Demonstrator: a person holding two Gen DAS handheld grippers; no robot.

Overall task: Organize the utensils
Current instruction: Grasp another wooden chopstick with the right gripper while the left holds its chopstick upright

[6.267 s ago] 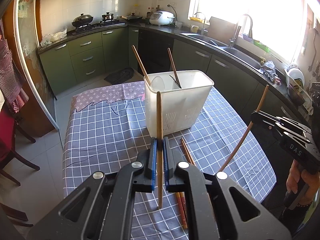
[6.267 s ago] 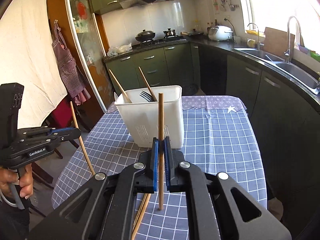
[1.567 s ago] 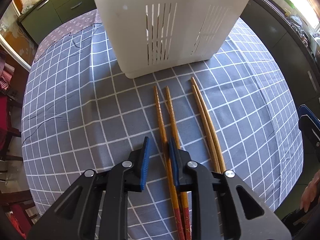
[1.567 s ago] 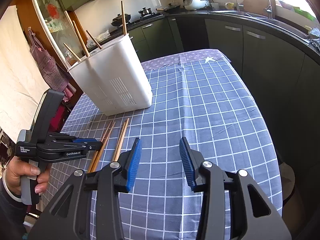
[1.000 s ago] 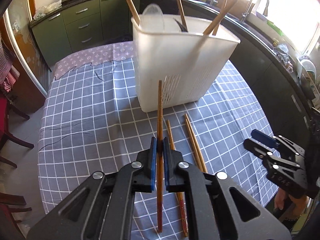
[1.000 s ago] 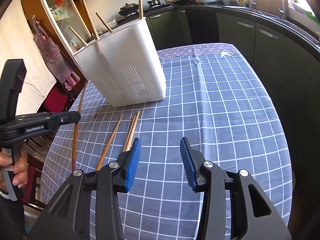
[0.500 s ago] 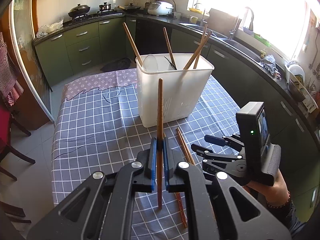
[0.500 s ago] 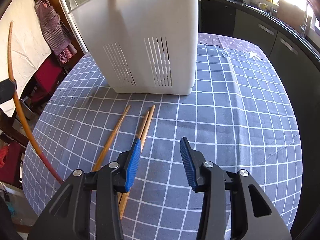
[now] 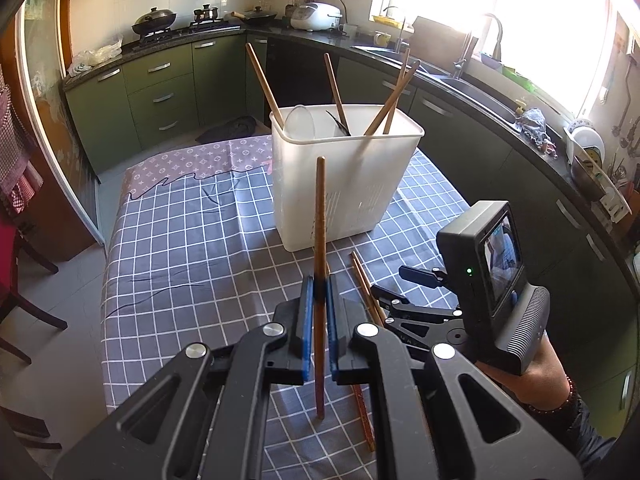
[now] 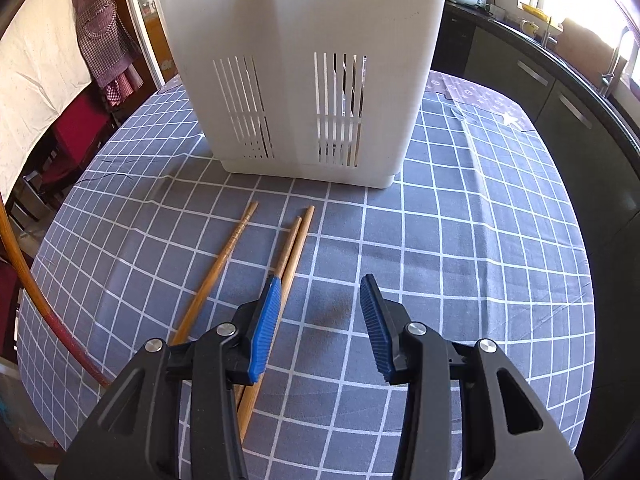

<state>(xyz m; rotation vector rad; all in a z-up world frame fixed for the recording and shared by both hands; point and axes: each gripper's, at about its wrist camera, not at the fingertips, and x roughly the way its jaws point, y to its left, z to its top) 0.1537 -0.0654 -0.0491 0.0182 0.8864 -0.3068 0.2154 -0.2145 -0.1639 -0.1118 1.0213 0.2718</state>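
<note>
My left gripper is shut on a brown chopstick and holds it upright above the checked tablecloth, in front of the white slotted utensil holder. Several chopsticks stand in the holder. My right gripper is open and empty, low over the cloth, just right of a pair of light chopsticks; a third chopstick lies left of them. The held chopstick shows at the left edge of the right wrist view. The right gripper's body also shows in the left wrist view.
The holder stands close ahead of the right gripper. Chopsticks on the cloth lie between the two grippers. Green kitchen cabinets and a sink counter surround the table. A red chair stands at the left.
My left gripper has lifted the chopstick a little higher and farther back from the holder. My right gripper has moved lower and closer to the pair of chopsticks, still open.
</note>
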